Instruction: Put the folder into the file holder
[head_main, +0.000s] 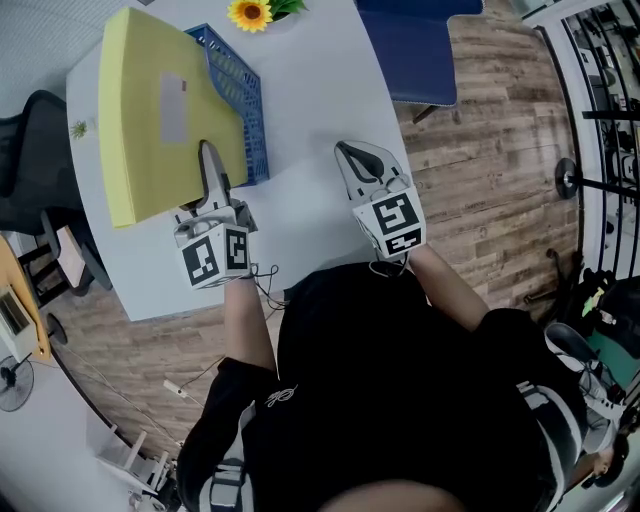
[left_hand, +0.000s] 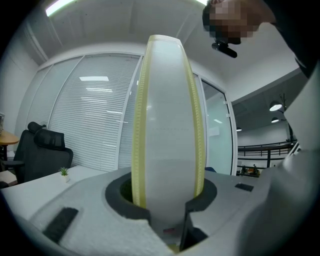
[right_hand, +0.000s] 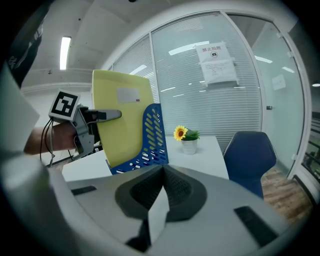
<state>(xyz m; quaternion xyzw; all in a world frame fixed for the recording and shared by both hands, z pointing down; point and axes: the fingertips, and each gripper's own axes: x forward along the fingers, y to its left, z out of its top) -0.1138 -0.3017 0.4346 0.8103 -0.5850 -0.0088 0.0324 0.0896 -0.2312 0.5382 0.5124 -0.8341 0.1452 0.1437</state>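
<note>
nothing is legible: the paper notice (right_hand: 216, 62) on the glass wall (right_hand: 240, 115) has print too small.

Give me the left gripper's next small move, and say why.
Probably lower the folder straight down. The left gripper is clamped on its spine, and its lower part is already behind the holder's blue wall, but whether it rests on the base I cannot tell; the jaws should open only once it does.
</note>
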